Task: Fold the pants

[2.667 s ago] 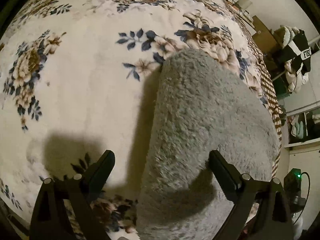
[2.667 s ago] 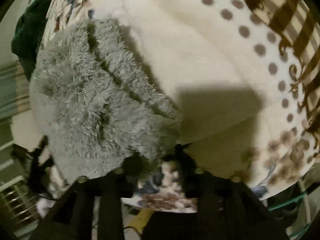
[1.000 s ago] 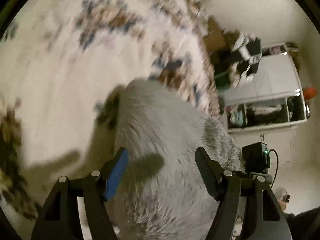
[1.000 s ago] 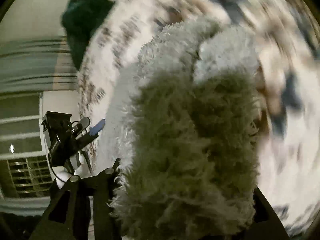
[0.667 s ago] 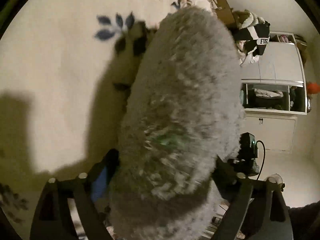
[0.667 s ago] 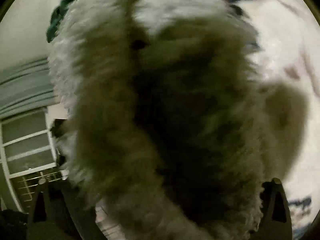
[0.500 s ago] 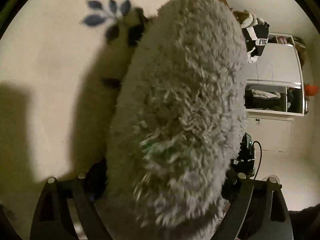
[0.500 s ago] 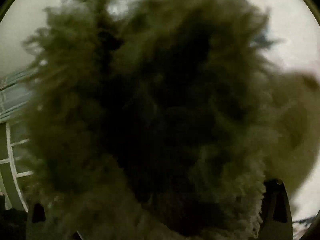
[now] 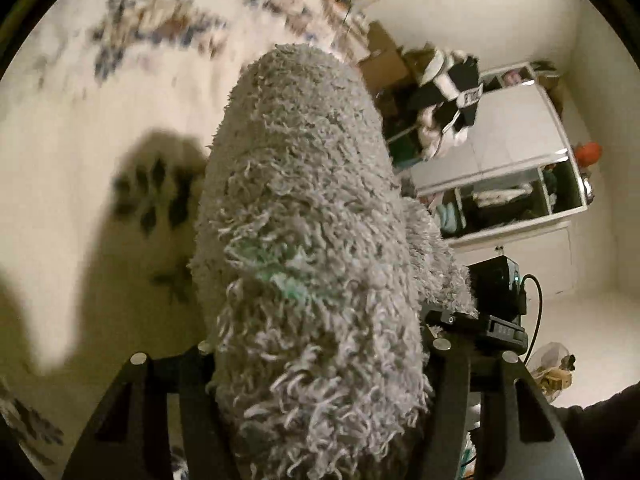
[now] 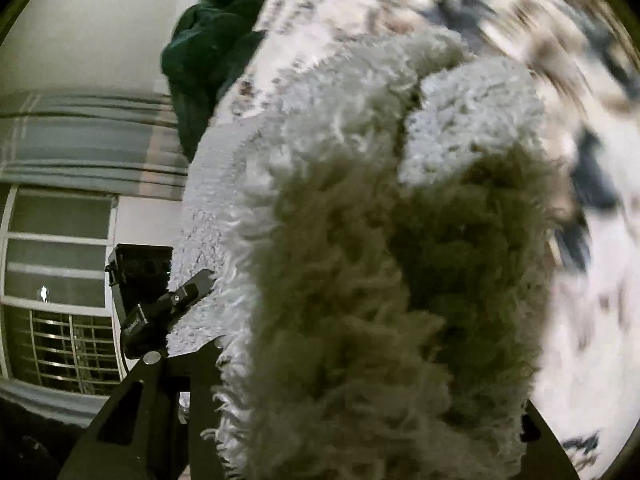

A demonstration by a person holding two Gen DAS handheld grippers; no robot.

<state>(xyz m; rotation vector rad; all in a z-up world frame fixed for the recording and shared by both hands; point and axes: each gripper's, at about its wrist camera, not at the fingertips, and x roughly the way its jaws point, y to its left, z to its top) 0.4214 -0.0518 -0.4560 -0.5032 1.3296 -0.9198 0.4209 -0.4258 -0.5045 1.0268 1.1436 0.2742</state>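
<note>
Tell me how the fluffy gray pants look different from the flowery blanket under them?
The fluffy gray pants are one plain gray, while the flowery blanket is cream with blue and brown flowers. The pants are shaggy with long curly fibers; the blanket looks smoother. The pants are bunched between the fingers of the left gripper and right gripper; the blanket lies spread out. Both look soft.

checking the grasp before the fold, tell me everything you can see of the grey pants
The pants are shaggy grey fleece with long curly pile, bunched thick. In the left wrist view they fill the gap between the left gripper fingers and stretch away above the floral blanket, casting a shadow on it. In the right wrist view the pants fill the right gripper too, two lobes parted by a crease, the near pile in shade. Fingertips are hidden by fleece.
</note>
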